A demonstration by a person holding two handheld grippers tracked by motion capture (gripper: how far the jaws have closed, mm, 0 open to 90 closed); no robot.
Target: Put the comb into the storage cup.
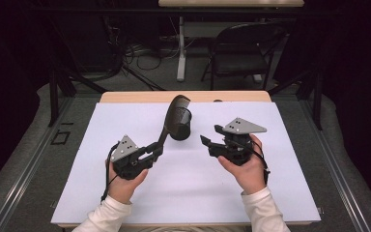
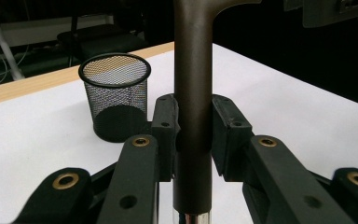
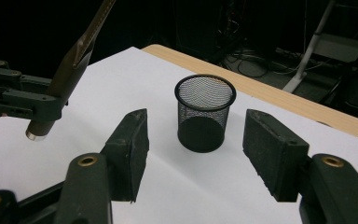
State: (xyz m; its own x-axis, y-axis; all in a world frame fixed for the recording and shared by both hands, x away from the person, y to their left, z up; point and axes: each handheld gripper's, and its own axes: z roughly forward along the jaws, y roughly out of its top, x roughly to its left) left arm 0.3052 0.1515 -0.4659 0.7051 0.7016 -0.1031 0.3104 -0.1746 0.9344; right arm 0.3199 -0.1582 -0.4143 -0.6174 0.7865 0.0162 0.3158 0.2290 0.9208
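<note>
Above the white sheet (image 1: 125, 183) | left gripper (image 1: 155, 150) clamping brush (image 1: 174, 118) by stiff, light, slick handle | right gripper (image 1: 211, 137) gaping empty, facing mesh cup (image 3: 205, 112)

A white sheet (image 1: 188, 193) covers a wooden table (image 1: 125, 97), beyond which, on grey floor, stand a black folding chair (image 1: 244, 50), a white table leg (image 1: 181, 48), loose cables (image 1: 142, 55) and a second tabletop (image 1: 232, 3).
</note>
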